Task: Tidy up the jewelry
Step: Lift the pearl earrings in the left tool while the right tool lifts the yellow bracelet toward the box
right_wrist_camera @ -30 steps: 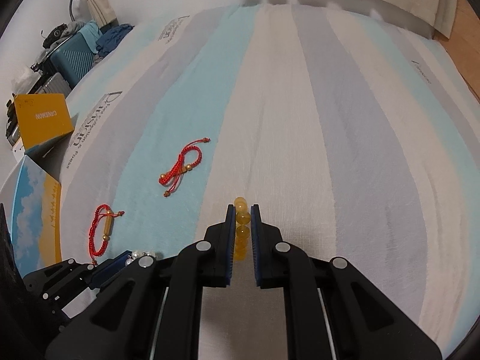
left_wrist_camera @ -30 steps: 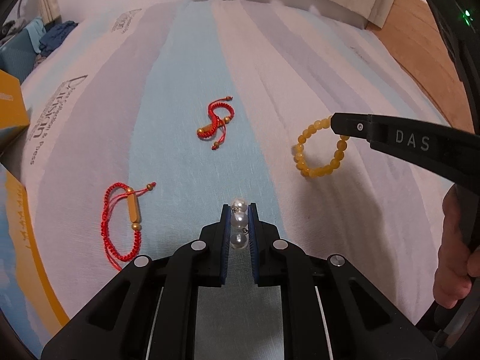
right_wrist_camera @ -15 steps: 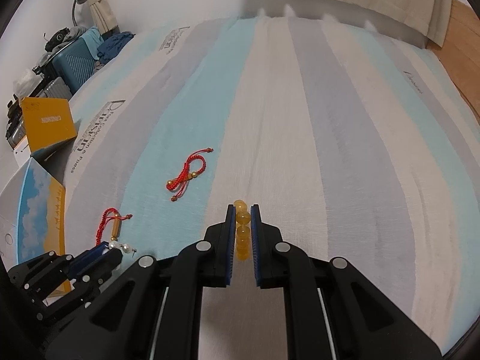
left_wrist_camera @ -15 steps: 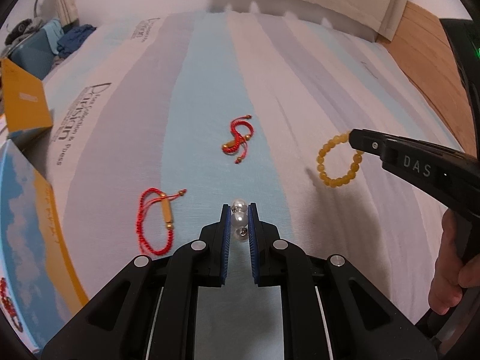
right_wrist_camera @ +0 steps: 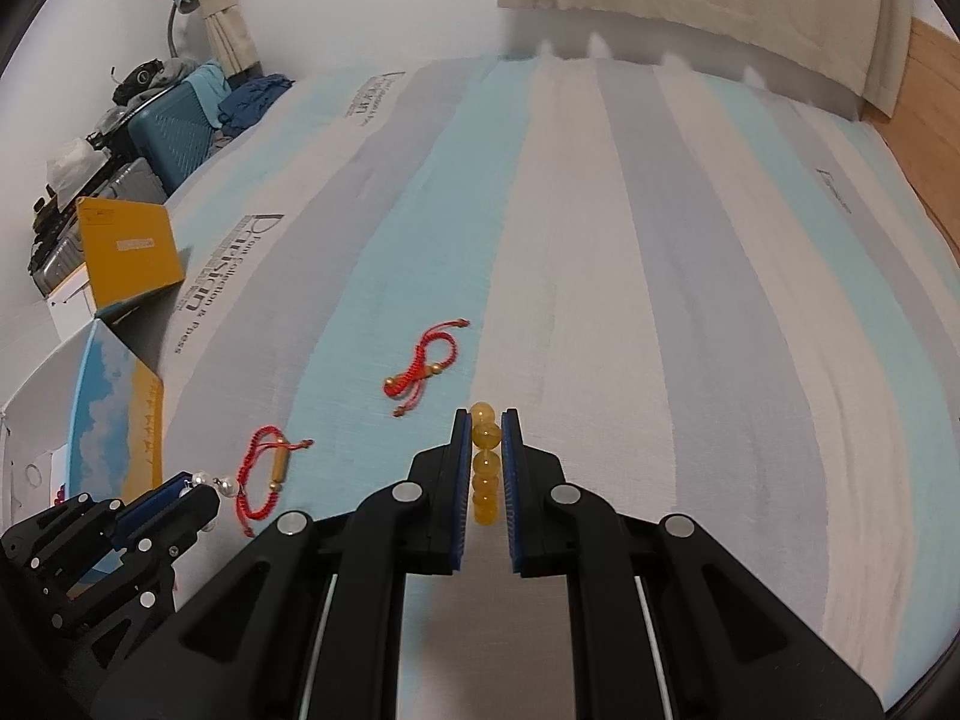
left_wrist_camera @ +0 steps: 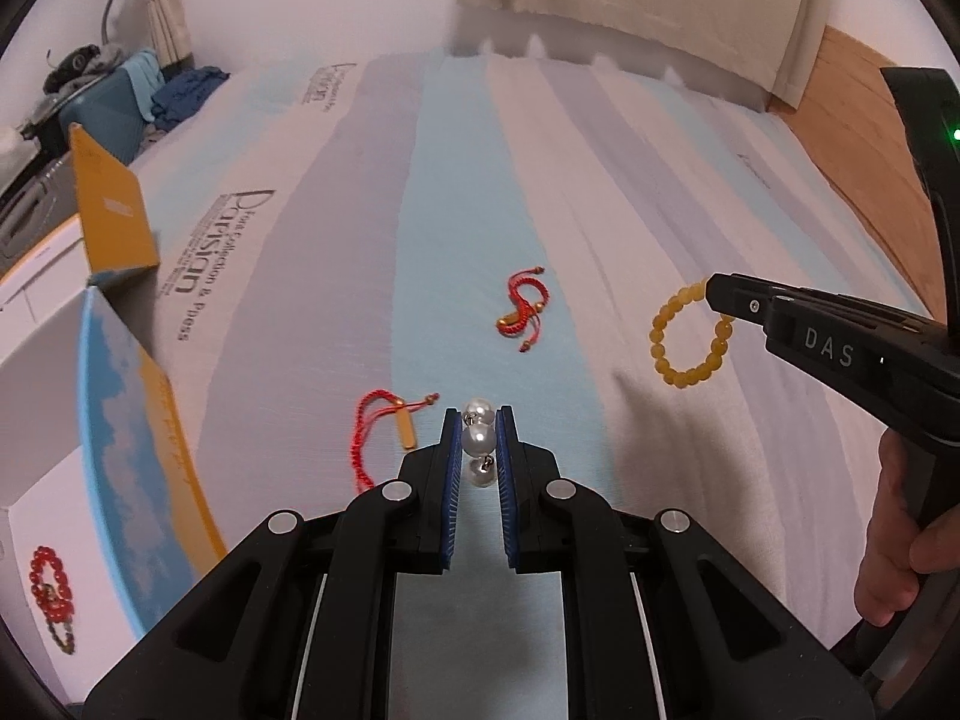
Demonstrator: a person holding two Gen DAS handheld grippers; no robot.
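My left gripper (left_wrist_camera: 480,438) pinches the pearl strand (left_wrist_camera: 478,439); my right gripper (right_wrist_camera: 485,456) pinches the amber bead bracelet (right_wrist_camera: 485,468); two red cord bracelets (left_wrist_camera: 521,312) lie ahead.

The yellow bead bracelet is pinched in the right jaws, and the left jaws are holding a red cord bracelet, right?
Not quite. The left gripper holds a pearl bracelet, as the left wrist view shows; both red cord bracelets lie on the bed.

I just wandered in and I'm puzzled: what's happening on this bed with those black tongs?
A person is sorting jewelry with two hand-held grippers. The left gripper pinches a pearl bracelet; the right gripper holds a yellow bead bracelet above the striped bedspread. Two red cord bracelets lie on it. A red bead bracelet sits in the open box.
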